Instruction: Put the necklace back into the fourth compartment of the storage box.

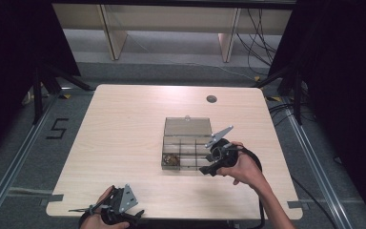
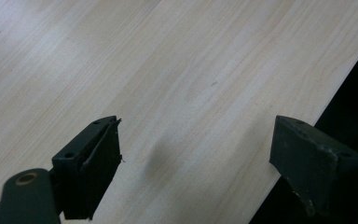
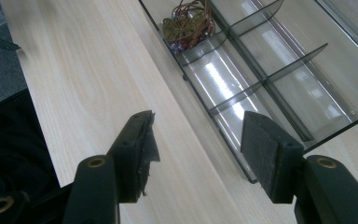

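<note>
R gripper jaws spread, empty, at the organizer box's near-right corner. L gripper spread, idle at table's near edge. We reckon next: close the lid.

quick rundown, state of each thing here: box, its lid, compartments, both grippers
clear compartment box: open, flat on the table
lid: swung back, lying behind the box
front-left compartment: holds a tangle of thin wires
other compartments: look empty
right gripper: jaws apart, nothing between them, at the box's near right corner
left gripper: jaws wide apart, empty, over the table's near edge
</note>
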